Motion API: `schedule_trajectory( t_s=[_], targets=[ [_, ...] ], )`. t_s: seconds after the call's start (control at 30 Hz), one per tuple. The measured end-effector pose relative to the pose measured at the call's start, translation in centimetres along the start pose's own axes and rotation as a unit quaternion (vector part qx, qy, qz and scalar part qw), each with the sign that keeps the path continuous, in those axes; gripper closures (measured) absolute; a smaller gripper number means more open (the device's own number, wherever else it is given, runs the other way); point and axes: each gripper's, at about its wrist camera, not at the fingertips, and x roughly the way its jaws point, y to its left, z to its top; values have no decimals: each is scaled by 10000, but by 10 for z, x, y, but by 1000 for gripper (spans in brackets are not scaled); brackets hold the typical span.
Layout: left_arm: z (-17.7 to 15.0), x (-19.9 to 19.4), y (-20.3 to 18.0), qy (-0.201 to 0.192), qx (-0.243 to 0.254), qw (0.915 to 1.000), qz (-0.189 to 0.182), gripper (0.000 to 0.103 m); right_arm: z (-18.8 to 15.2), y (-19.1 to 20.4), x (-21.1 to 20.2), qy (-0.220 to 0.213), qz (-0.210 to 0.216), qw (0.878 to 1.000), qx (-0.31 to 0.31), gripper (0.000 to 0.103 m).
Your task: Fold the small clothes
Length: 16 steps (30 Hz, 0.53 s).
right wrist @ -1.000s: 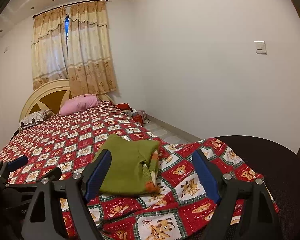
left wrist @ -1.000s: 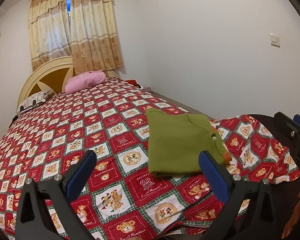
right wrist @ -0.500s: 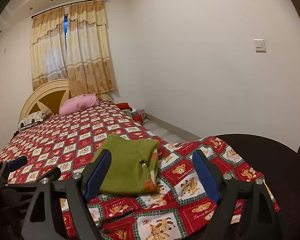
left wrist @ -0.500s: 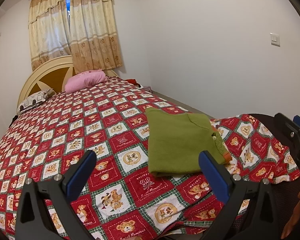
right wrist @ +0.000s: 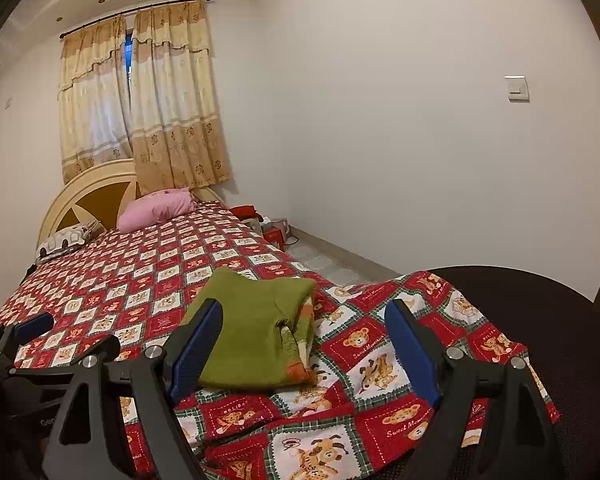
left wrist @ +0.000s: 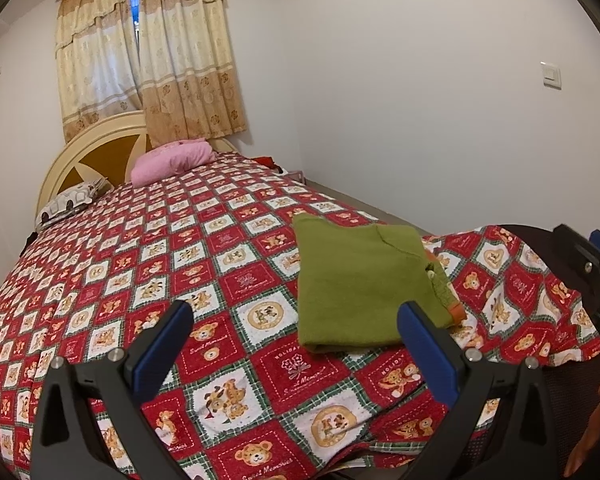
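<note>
- Wide bed under a red, white and green checked bedspread printed with teddy bears (left wrist: 228, 264), running from the near edge to the far wall.
- Cream and gold patterned curtains (left wrist: 152, 52) hanging at the far wall, above a rounded cream headboard with brown panels (left wrist: 96, 152).
- Dark round mesh surface (right wrist: 548, 320) at near right, with the bedspread's corner draped over it.
- Folded olive-green knitted garment with orange trim (left wrist: 360, 284), lying flat on the bedspread at near right, orange edge turned rightward.
- Pink soft pillow (left wrist: 172, 160) far off by the headboard; white patterned pillow (left wrist: 70, 202) to its left.
- Left gripper (left wrist: 296, 344), black with blue pads, spread wide, nothing between, hovering near the garment's front edge without touching.
- Right gripper (right wrist: 304, 344), same build, likewise released and empty, garment seen between the fingers but apart.
- White wall switch (right wrist: 517, 88) on the right wall.
</note>
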Motion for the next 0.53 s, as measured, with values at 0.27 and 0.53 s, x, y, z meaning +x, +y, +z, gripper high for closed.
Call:
schedule_trajectory(
  t_s=[0.27, 0.53],
  targets=[
    [-2, 7, 7, 134, -196, 9994, -246, 0, -1, 1, 1, 39, -7, 10000, -7, 19],
    [-2, 12, 12, 242, -270, 9992, -167, 0, -2, -3, 4, 99, -49, 9999, 21, 19]
  ],
)
